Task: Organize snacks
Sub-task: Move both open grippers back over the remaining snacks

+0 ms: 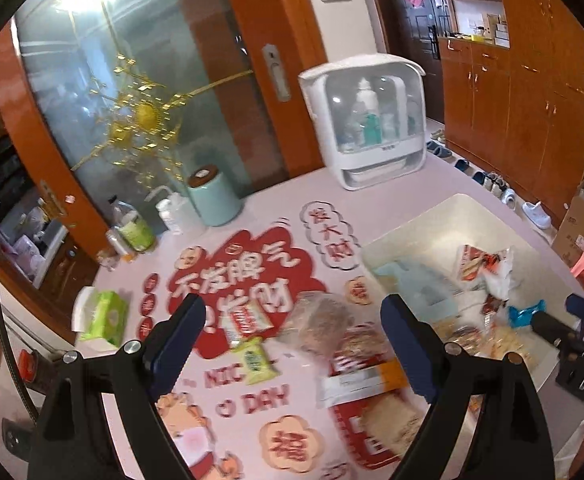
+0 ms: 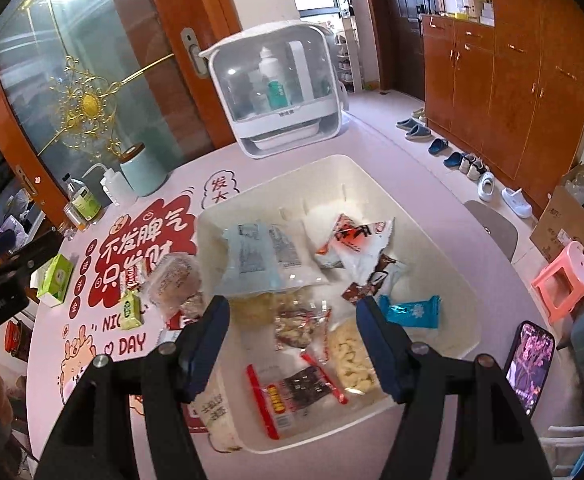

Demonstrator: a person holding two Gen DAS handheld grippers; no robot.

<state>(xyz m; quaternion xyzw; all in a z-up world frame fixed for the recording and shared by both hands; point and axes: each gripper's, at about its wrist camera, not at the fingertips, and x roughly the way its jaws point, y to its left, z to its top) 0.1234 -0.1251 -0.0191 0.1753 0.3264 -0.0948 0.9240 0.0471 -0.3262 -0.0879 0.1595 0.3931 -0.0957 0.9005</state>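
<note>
A white bin (image 2: 375, 168) on the pink table holds several snack packets, among them a pale blue pouch (image 2: 248, 260), a red and white packet (image 2: 351, 240) and a bright blue bar (image 2: 409, 310). My right gripper (image 2: 293, 338) is open and empty, above the bin's near half. My left gripper (image 1: 293, 338) is open and empty above loose snacks left of the bin (image 1: 443, 208): a clear bag of brown cakes (image 1: 323, 322), a green packet (image 1: 258, 360), a red and white bar (image 1: 248, 322) and a white and orange packet (image 1: 361, 380).
At the back of the table stand a white bottle steriliser (image 2: 280, 92), a mint canister (image 2: 142, 172), a squeeze bottle (image 2: 112, 184) and a green-labelled jar (image 2: 84, 200). A green tissue box (image 2: 54, 278) lies at the left edge. A phone (image 2: 529, 364) lies right of the bin.
</note>
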